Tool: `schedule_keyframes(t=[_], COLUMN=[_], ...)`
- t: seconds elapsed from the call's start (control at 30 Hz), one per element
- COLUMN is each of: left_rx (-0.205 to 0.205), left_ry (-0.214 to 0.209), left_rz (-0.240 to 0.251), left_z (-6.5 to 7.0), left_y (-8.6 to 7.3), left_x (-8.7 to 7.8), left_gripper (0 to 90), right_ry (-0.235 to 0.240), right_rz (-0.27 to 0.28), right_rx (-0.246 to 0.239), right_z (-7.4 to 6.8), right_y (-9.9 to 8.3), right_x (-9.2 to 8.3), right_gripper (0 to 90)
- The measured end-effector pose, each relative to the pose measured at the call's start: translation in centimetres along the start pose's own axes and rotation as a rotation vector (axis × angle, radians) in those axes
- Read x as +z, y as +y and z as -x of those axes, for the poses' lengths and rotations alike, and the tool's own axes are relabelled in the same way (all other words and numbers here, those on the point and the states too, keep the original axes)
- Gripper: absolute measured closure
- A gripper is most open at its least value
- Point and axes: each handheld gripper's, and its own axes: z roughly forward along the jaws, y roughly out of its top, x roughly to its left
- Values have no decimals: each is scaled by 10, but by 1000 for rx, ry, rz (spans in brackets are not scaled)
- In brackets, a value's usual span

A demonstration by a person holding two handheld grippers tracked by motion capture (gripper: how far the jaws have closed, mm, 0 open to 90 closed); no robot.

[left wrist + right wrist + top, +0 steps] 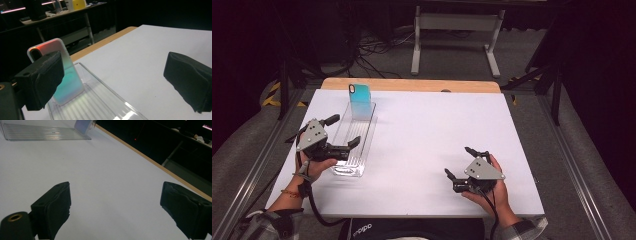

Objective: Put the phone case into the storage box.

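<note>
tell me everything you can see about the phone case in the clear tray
The phone case fades from teal-blue to pale, with an orange-lit top edge and a camera cutout at its upper corner. It looks like glossy plastic. It stands upright, leaning slightly, at the far end of the clear ribbed tray, touched by neither gripper.

High view: overhead, facing forward-down over white table (pixel 422 145). Gripper views: low, near tabletop; both share clear tray (pixel 100 100) with high view.

light: bright on white table (pixel 422 150), dark surround | glare: clear tray (pixel 105 105) | focus: soft, grainy
</note>
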Motion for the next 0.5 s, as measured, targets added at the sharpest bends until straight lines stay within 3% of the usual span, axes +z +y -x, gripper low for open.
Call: schedule_keyframes(t=[0.5], left_rx=[37], left_ry=[-2], left_rz=[-1], left_z=[13], left_y=[3], left_x=[-2], left_gripper=[30], right_ry=[1], right_rz=[17], right_rx=[4], right_z=[0], right_y=[0], right_x=[-4], right_gripper=[103])
